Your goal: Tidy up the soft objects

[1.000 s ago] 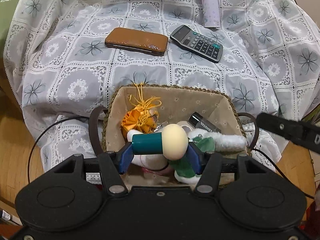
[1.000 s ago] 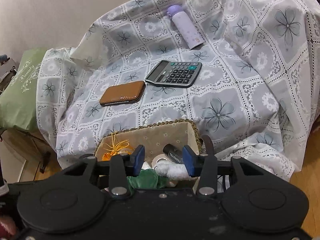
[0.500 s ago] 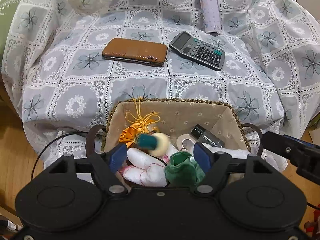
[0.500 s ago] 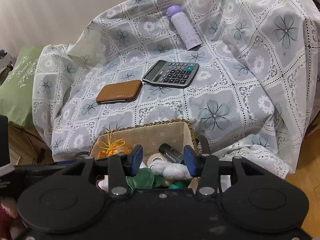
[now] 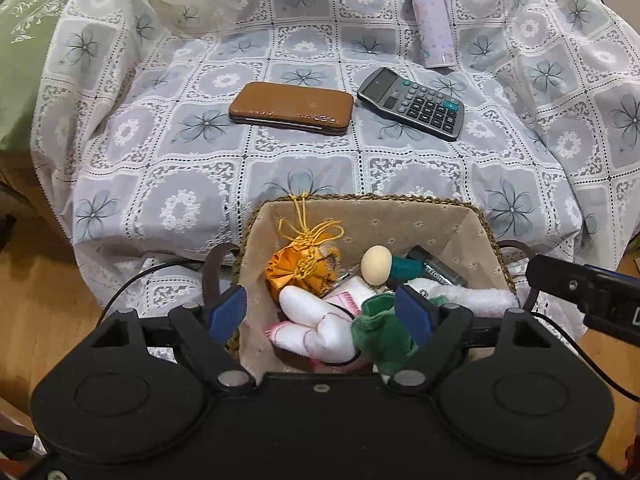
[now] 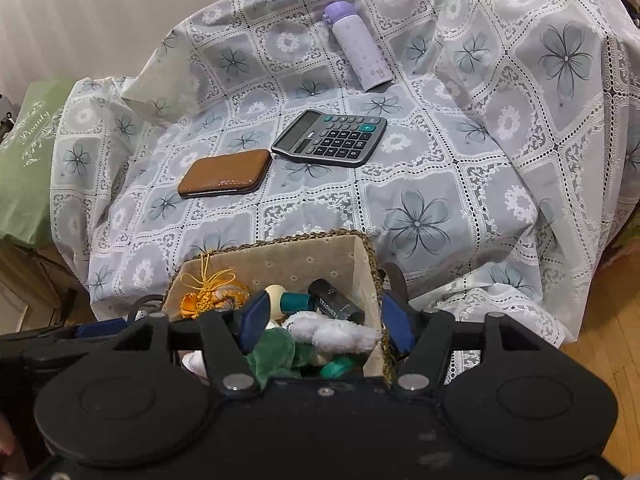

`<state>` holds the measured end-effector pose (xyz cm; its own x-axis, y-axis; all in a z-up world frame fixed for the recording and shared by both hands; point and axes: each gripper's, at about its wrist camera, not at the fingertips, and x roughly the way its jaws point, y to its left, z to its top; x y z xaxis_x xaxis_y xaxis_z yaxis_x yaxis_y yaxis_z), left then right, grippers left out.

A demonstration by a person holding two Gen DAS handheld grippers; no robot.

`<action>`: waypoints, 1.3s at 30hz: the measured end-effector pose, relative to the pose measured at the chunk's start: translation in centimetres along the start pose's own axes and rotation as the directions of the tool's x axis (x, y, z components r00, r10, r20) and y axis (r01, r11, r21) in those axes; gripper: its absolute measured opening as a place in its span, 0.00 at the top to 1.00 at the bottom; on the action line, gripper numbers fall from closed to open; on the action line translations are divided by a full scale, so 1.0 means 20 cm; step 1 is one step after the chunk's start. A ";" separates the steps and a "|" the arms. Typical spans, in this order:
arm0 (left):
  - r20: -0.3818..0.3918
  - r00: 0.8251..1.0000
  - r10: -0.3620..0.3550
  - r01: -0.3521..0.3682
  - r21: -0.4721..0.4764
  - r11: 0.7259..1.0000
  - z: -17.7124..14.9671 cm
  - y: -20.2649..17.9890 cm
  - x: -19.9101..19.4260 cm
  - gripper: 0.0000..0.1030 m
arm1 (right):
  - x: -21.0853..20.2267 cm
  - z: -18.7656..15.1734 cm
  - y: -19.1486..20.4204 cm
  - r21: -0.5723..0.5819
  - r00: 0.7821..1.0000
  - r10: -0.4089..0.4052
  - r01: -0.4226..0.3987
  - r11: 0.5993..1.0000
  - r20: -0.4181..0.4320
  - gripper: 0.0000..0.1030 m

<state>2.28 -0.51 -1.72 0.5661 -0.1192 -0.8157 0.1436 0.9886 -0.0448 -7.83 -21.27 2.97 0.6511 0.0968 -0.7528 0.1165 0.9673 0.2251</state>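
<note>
Hovering over the near end of the basket (image 5: 460,226), the left gripper (image 5: 322,314) has its jaws spread wide and holds nothing; the right gripper (image 6: 324,322) hangs at the same basket from the other side, jaws likewise spread and empty. Inside the basket the soft things lie piled together: a white plush toy (image 5: 316,320) nearest, a green cloth (image 5: 380,330) just beside it on the right, a white fluffy piece (image 5: 472,298) against the right wall, and an orange pouch (image 5: 302,266) with a knotted yellow cord toward the left. A small doll (image 5: 378,266) with a cream head and teal body lies on top of the pile near the middle, touching a dark tube (image 5: 440,270) behind it. Beyond the basket, on the flowered tablecloth (image 5: 180,160), a brown case (image 5: 292,108) and a calculator (image 5: 412,102) lie near each other, and farther back a purple bottle (image 5: 432,26) lies on its side.
</note>
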 end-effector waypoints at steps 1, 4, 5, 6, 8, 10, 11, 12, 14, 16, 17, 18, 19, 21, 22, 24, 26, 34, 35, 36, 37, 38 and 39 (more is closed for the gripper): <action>0.001 1.000 0.004 -0.004 -0.001 1.000 0.00 0.00 -0.01 0.25 | 0.00 0.00 0.00 -0.001 1.000 -0.002 0.002 1.000 -0.002 0.35; 0.000 1.000 0.014 -0.014 -0.004 1.000 -0.02 0.01 -0.02 0.23 | 0.01 0.00 0.01 -0.011 1.000 -0.007 0.007 1.000 -0.010 0.30; -0.001 1.000 0.016 -0.016 -0.006 1.000 -0.02 0.01 -0.03 0.22 | 0.01 0.00 0.01 -0.014 1.000 -0.008 0.008 1.000 -0.013 0.27; -0.002 1.000 0.017 -0.017 -0.008 1.000 -0.02 0.01 -0.03 0.21 | 0.01 0.00 0.01 -0.016 1.000 -0.010 0.010 1.000 -0.015 0.25; -0.006 1.000 0.020 -0.020 -0.011 1.000 -0.02 0.01 -0.04 0.21 | 0.01 0.00 0.01 -0.021 1.000 -0.017 0.016 1.000 -0.022 0.21; -0.008 1.000 0.026 -0.026 -0.014 1.000 -0.03 0.02 -0.05 0.21 | 0.02 0.00 0.02 -0.025 0.999 -0.022 0.021 0.999 -0.030 0.20; -0.010 0.999 0.031 -0.031 -0.013 0.999 -0.04 0.02 -0.05 0.20 | 0.02 0.00 0.01 -0.028 0.999 -0.024 0.023 0.999 -0.034 0.17; -0.013 0.999 0.036 -0.036 -0.011 0.999 -0.04 0.01 -0.06 0.20 | 0.02 0.00 0.01 -0.032 0.999 -0.028 0.027 0.999 -0.040 0.15; -0.019 0.999 0.040 -0.040 -0.006 0.999 -0.05 0.02 -0.06 0.20 | 0.03 0.00 0.01 -0.037 0.998 -0.036 0.035 0.999 -0.051 0.08; -0.030 0.999 0.043 -0.043 0.001 0.999 -0.05 0.01 -0.06 0.20 | 0.04 0.00 0.00 -0.036 0.997 -0.041 0.039 0.999 -0.058 0.08; -0.033 0.998 0.045 -0.045 0.003 0.999 -0.06 0.01 -0.06 0.20 | 0.04 0.00 -0.01 -0.033 0.997 -0.043 0.041 0.999 -0.060 0.08; -0.035 0.998 0.044 -0.044 0.002 0.999 -0.06 0.01 -0.06 0.20 | 0.04 0.00 -0.01 -0.033 0.997 -0.046 0.043 0.999 -0.064 0.07; -0.036 0.998 0.044 -0.044 0.001 0.999 -0.07 0.01 -0.06 0.20 | 0.04 0.00 -0.01 -0.036 0.996 -0.049 0.047 0.998 -0.070 0.06; -0.041 0.998 0.041 -0.041 -0.002 0.999 -0.07 0.01 -0.06 0.20 | 0.05 0.00 -0.01 -0.049 0.996 -0.050 0.046 0.998 -0.080 0.05; -0.044 0.998 0.039 -0.040 -0.004 0.999 -0.07 0.01 -0.07 0.20 | 0.05 0.00 -0.01 -0.057 0.995 -0.055 0.051 0.997 -0.082 0.02; -0.044 0.998 0.039 -0.040 -0.010 0.999 -0.08 0.01 -0.07 0.20 | 0.05 0.00 -0.01 -0.079 0.994 -0.072 0.066 0.995 -0.078 0.00; -0.044 0.998 0.045 -0.046 -0.010 0.999 -0.08 0.01 -0.07 0.11 | 0.04 -0.02 -0.01 -0.113 0.992 -0.095 0.085 0.990 -0.078 0.00; -0.042 0.997 0.064 -0.064 0.002 0.998 -0.10 0.00 -0.09 0.07 | 0.07 -0.05 -0.01 -0.151 0.982 -0.125 0.103 0.983 -0.144 0.00; -0.039 0.997 0.067 -0.067 0.002 0.998 -0.10 0.00 -0.09 0.07 | 0.06 -0.05 -0.01 -0.151 0.983 -0.121 0.100 0.984 -0.138 0.00; -0.039 0.997 0.072 -0.072 0.002 0.997 -0.10 0.00 -0.10 0.07 | 0.06 -0.05 -0.01 -0.154 0.984 -0.118 0.097 0.983 -0.132 0.00; -0.040 0.996 0.075 -0.076 0.001 0.997 -0.10 0.00 -0.10 0.07 | 0.05 -0.05 0.00 -0.158 0.986 -0.113 0.093 0.983 -0.125 0.00; -0.039 0.996 0.077 -0.077 0.000 0.997 -0.10 0.00 -0.10 0.07 | 0.05 -0.05 0.00 -0.161 0.987 -0.110 0.090 0.983 -0.119 0.00; -0.040 0.996 0.076 -0.076 -0.002 0.997 -0.10 0.00 -0.10 0.07 | 0.04 -0.05 0.01 -0.165 0.988 -0.107 0.087 0.982 -0.112 0.00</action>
<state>-0.56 -0.12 -1.28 0.5421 -0.0398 -0.8394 0.0985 0.9950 0.0165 -8.01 -20.81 1.76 0.5468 0.0187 -0.8370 0.0474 0.9975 0.0532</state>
